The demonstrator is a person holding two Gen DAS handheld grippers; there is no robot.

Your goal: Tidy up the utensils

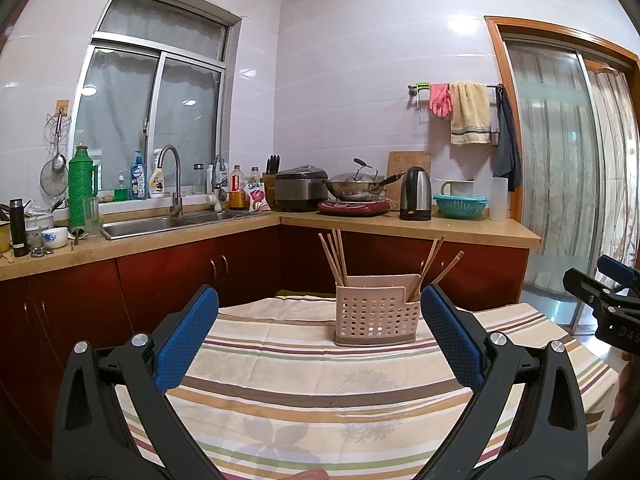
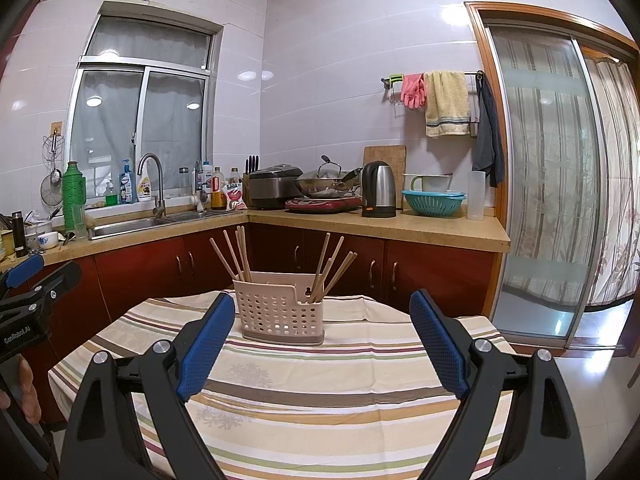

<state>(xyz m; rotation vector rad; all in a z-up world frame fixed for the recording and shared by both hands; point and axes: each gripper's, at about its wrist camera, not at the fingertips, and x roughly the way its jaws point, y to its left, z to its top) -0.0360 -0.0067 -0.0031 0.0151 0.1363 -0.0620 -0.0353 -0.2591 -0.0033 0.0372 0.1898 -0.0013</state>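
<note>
A pink perforated utensil holder (image 1: 376,316) stands upright on the desk (image 1: 320,380), which is covered by a striped cloth, a little right of centre in the left wrist view and just left of centre in the right wrist view. Wooden chopsticks stand in it in two bunches: one bunch (image 1: 337,256) leans out of the left compartment, the other (image 1: 434,266) fans out of the right compartment.

The left hand-held gripper (image 1: 320,332) fills the lower part of its own view with its blue-padded fingers (image 1: 186,336) spread wide apart and nothing between them; the holder shows in the gap, its right edge just behind the right pad. This gripper also shows at the left edge of the right wrist view. The right hand-held gripper (image 2: 322,340) is likewise spread wide and holds nothing, with the holder seen between its pads (image 2: 438,344), nearer the left one. It appears again at the right edge of the left wrist view. Both grippers sit near the holder but apart from it.

Behind the desk, a kitchen worktop (image 2: 376,226) runs across the middle of the frame, carrying a sink (image 2: 128,228), a wok (image 2: 326,184), a kettle (image 2: 378,190) and a teal colander (image 2: 434,202).
</note>
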